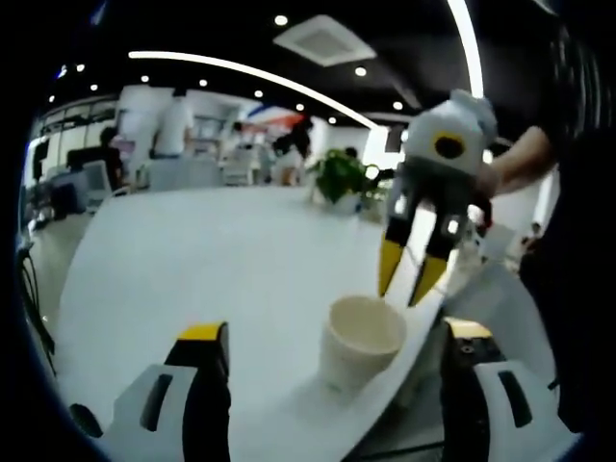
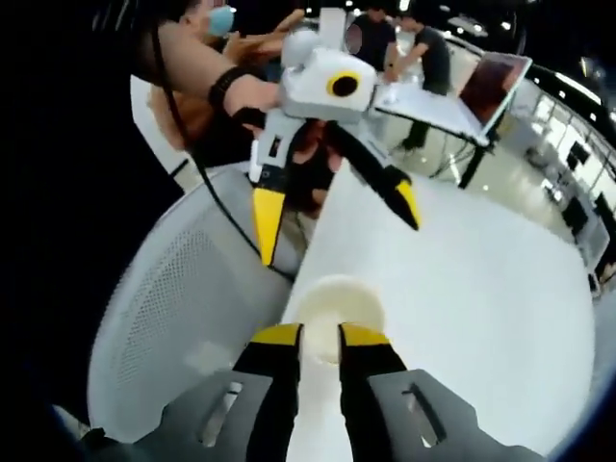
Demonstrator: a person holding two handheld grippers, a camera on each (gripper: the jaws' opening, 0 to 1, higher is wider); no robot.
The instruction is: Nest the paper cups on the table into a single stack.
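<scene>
A big white worktop [image 1: 192, 260] fills the middle of the left gripper view and the right half of the right gripper view. A white mesh chair [image 2: 183, 318] sits at the lower left of the right gripper view, just beside the worktop edge.

A person's arm [image 2: 192, 72] reaches in from the upper left of the right gripper view and holds the left tongs [image 2: 337, 217]. Those tongs hang above the cup with their yellow tips spread wide, released. In the left gripper view the same tongs rise from the bottom corners, far apart, with nothing between them.

The right tongs [image 1: 406, 279] come in from the upper right of the left gripper view, tips just above the cup rim. They look a little apart and hold nothing.

One paper cup [image 1: 358, 342] stands upright near the worktop edge, lower middle of both views.

A small green plant [image 1: 342, 178] sits far back on the worktop.
</scene>
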